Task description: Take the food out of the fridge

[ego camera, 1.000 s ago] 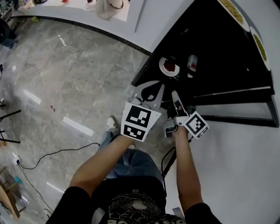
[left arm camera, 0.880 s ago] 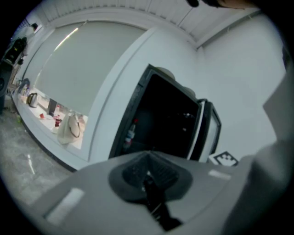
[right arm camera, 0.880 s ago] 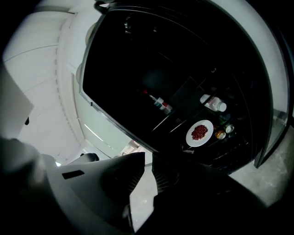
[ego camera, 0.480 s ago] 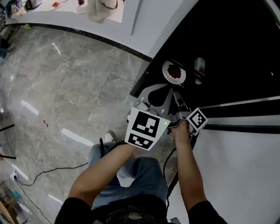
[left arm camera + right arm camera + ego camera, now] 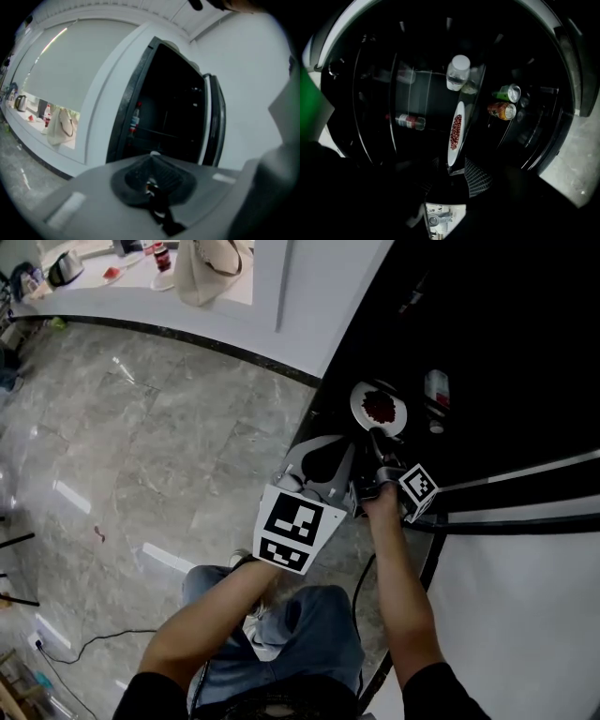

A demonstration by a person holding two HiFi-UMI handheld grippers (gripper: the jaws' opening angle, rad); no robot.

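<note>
A white plate (image 5: 380,407) of red food sits on a shelf inside the dark open fridge (image 5: 487,352). My right gripper (image 5: 377,442) reaches in just short of it. In the right gripper view the plate (image 5: 455,133) shows edge-on, and its near rim stands between the jaws of the right gripper (image 5: 457,171). The jaws have just been opening and stand wide, with the pads off the rim. My left gripper (image 5: 326,442) hovers beside the right one at the fridge's lower left edge. The left gripper (image 5: 152,164) is shut on nothing.
Deeper in the fridge are a clear bottle with a white cap (image 5: 457,72), a green can (image 5: 508,93), an orange can (image 5: 502,110) and a red-labelled bottle (image 5: 410,122). A beige bag (image 5: 202,268) sits on the white counter. The grey stone floor (image 5: 169,427) lies to the left.
Both hands have come lower and closer to the fridge. The right gripper has rolled and its jaws have spread, and its tips are now at the plate's near rim.
</note>
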